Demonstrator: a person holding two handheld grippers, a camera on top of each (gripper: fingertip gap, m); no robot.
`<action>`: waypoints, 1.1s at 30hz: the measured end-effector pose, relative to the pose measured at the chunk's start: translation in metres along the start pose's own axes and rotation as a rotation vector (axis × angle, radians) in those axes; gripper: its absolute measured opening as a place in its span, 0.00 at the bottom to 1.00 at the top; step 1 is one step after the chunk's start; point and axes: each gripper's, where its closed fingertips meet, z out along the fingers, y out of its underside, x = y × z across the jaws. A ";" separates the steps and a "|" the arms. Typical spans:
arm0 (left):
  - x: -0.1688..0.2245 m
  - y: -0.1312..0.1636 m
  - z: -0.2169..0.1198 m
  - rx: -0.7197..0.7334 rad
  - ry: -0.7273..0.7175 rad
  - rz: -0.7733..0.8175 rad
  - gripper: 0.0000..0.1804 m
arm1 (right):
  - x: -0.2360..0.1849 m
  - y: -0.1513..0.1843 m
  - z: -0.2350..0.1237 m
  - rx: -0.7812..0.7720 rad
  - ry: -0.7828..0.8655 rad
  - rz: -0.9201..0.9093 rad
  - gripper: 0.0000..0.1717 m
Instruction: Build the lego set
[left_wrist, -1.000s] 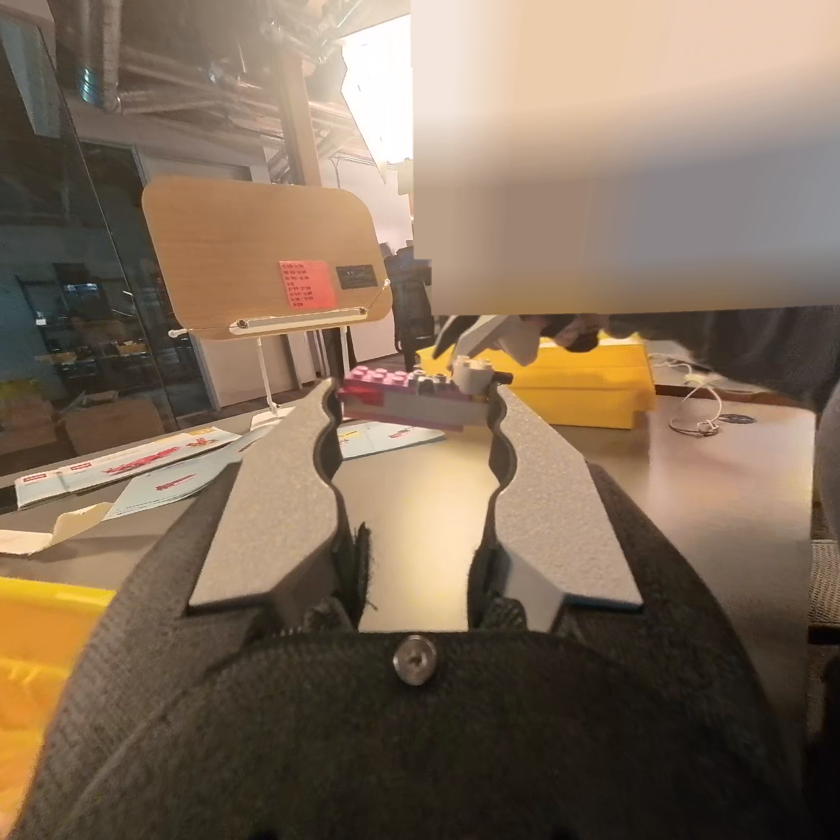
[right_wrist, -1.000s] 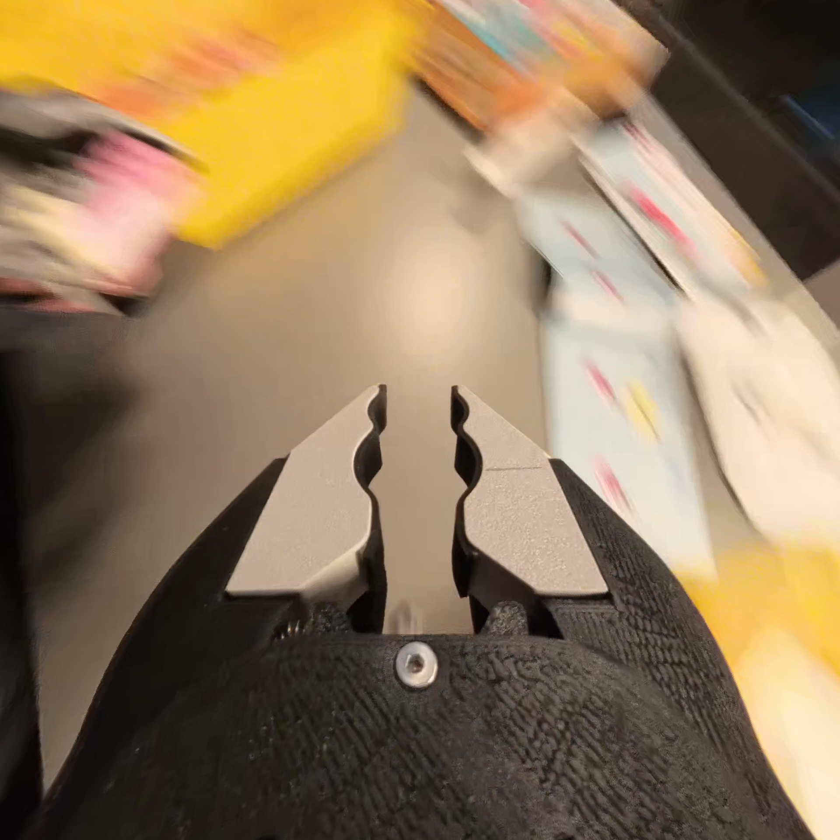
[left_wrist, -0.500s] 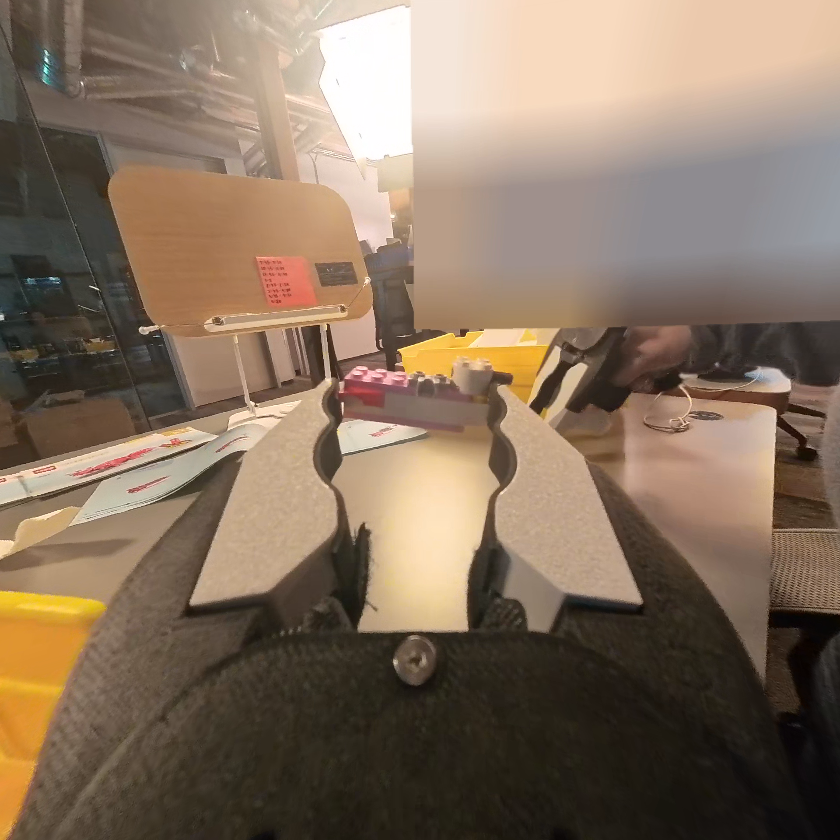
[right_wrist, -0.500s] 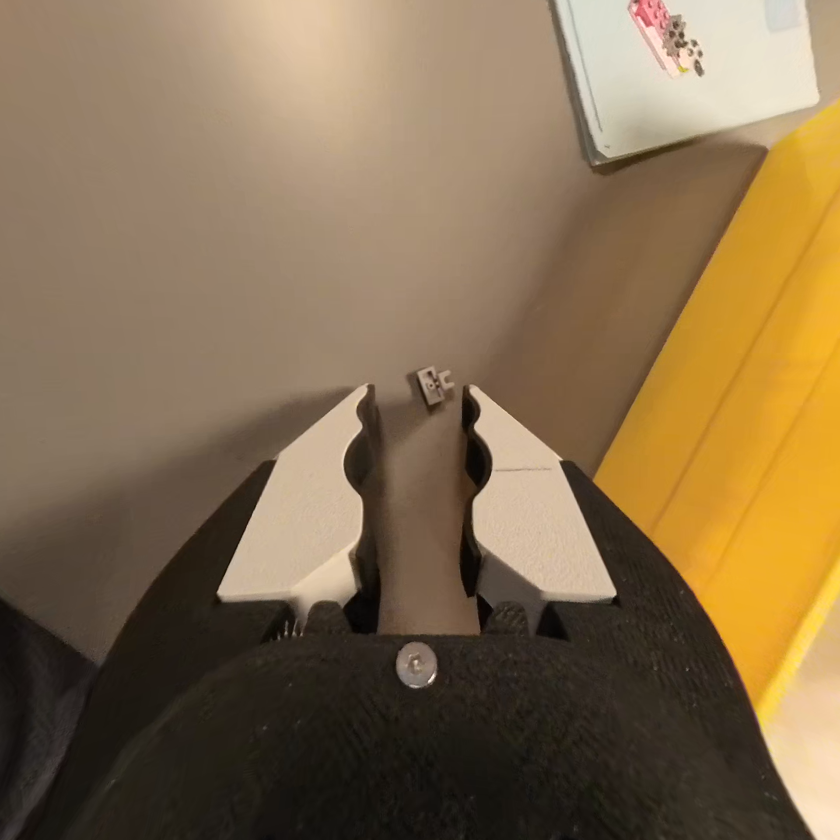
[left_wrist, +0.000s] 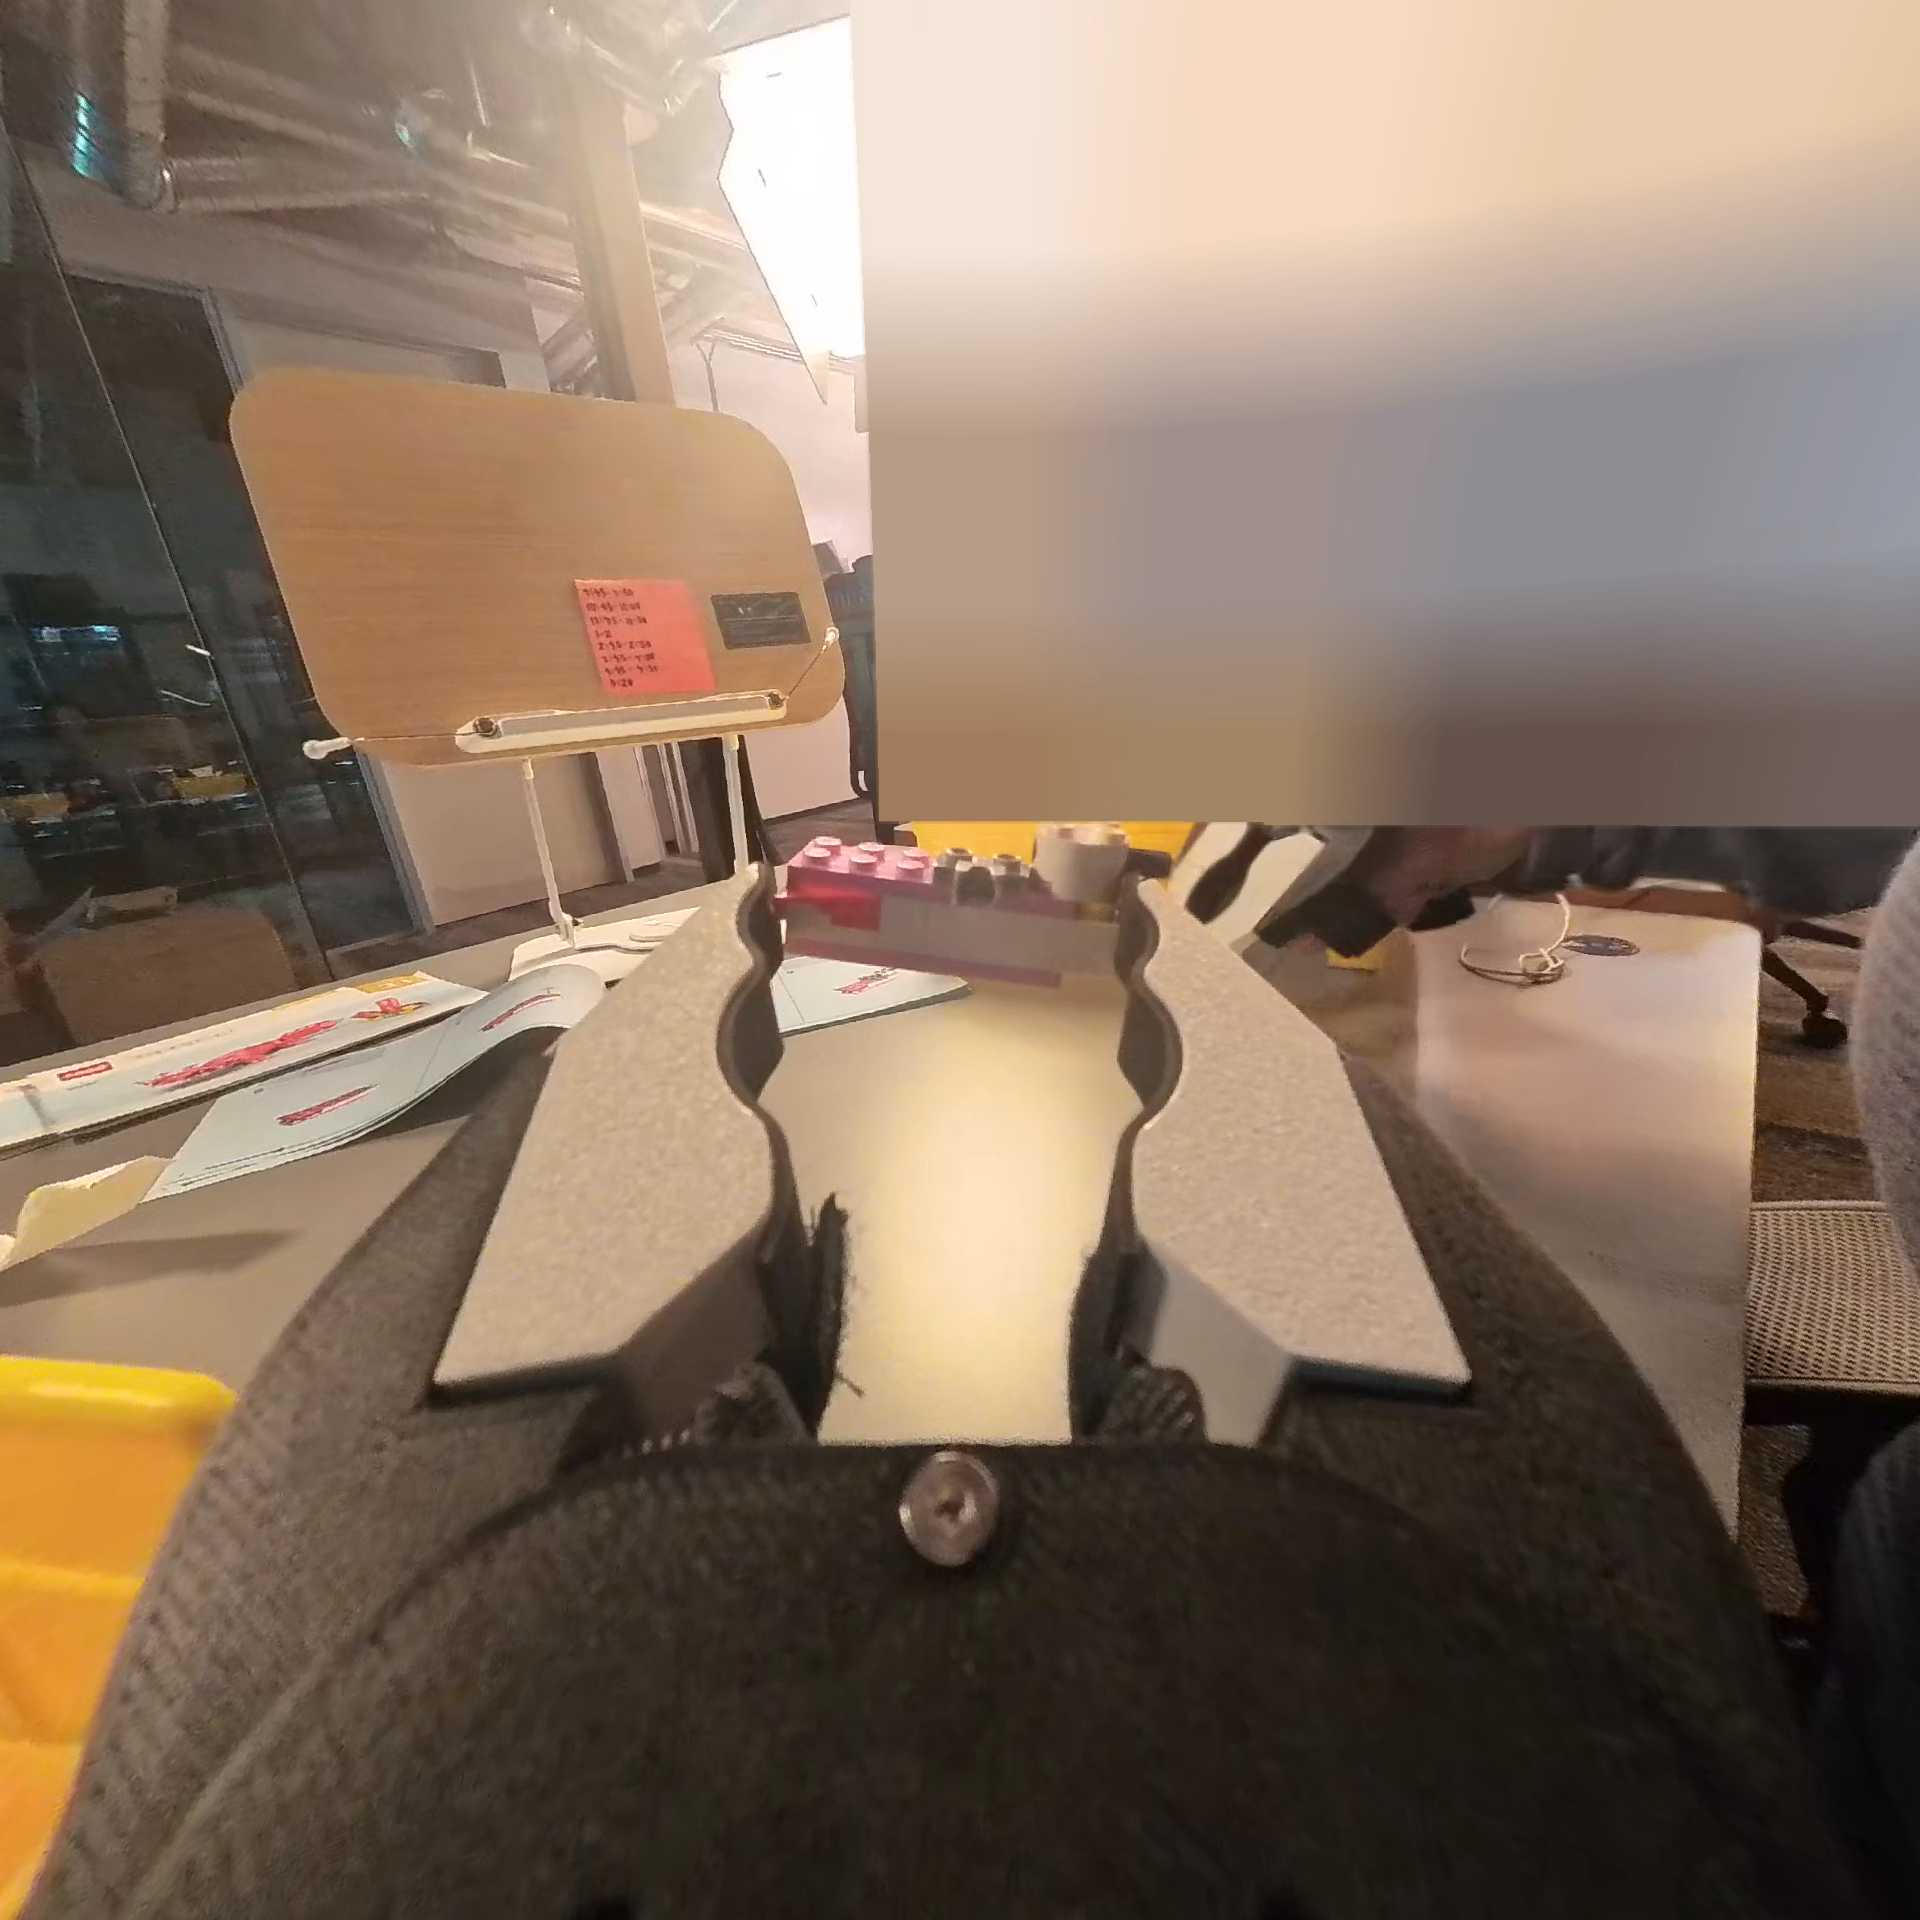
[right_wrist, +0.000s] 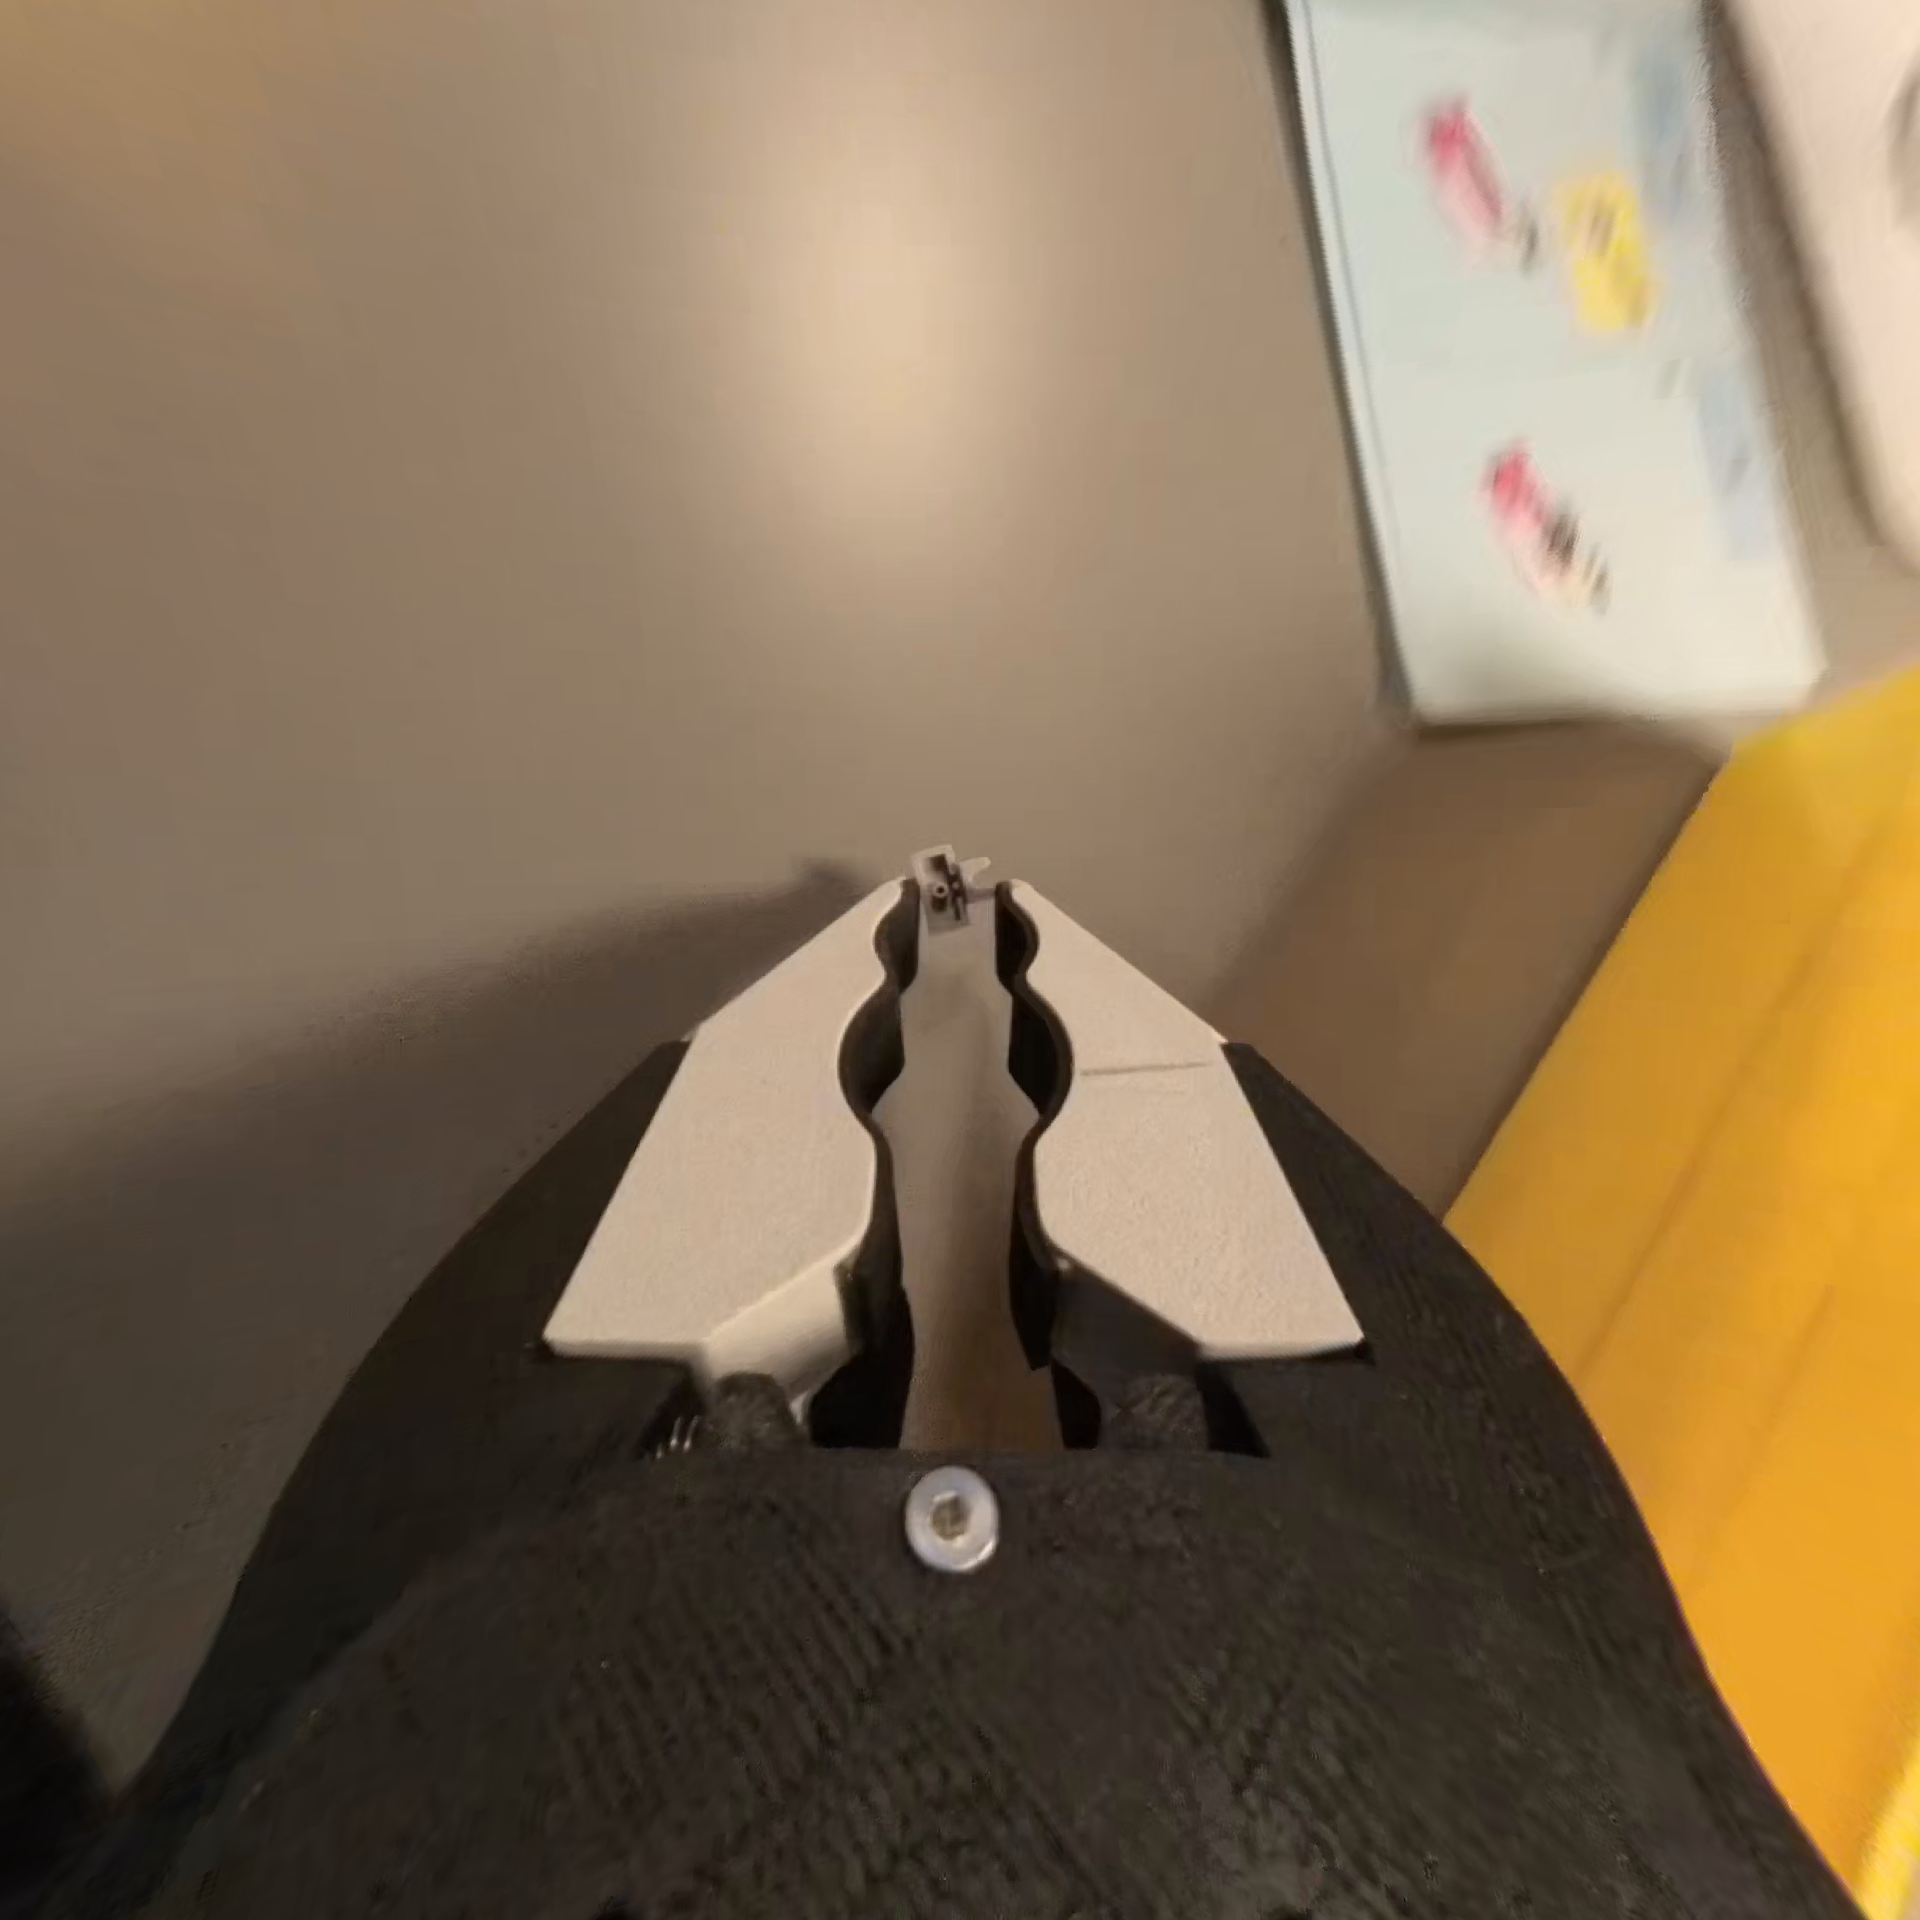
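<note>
My left gripper (left_wrist: 951, 920) is shut on a brick assembly (left_wrist: 935, 930) of pink, grey and white bricks and holds it crosswise between the fingertips, above the tan table (left_wrist: 1558, 1091). A white round brick (left_wrist: 1081, 857) stands on its right end. My right gripper (right_wrist: 948, 896) is shut on a small grey clip piece (right_wrist: 940, 896), which sticks out of the fingertips just above the table (right_wrist: 623, 416). In the left wrist view the right gripper (left_wrist: 1299, 894) shows blurred behind the assembly, held by a person's hand.
A wooden book stand (left_wrist: 520, 561) with a red note stands at the back left. Instruction booklets (left_wrist: 312, 1049) lie on the table, and one shows in the right wrist view (right_wrist: 1538, 364). Yellow bins (left_wrist: 83, 1558) (right_wrist: 1714, 1143) stand near. A cable (left_wrist: 1517, 961) lies at the right. Left tips to right tips: about 20 cm.
My right gripper swung down over the small grey piece lying on the table and closed on it. My left gripper kept hold of the brick assembly and hardly moved.
</note>
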 end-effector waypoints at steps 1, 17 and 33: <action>0.000 0.000 0.000 0.000 -0.001 0.001 0.35 | -0.001 -0.009 0.001 0.036 0.035 -0.137 0.07; -0.001 0.000 0.000 -0.003 -0.008 -0.002 0.35 | -0.040 -0.043 0.040 -0.039 0.250 -2.178 0.07; -0.001 0.000 -0.001 0.002 -0.004 -0.007 0.35 | -0.064 -0.020 0.007 -0.050 -0.131 -2.021 0.22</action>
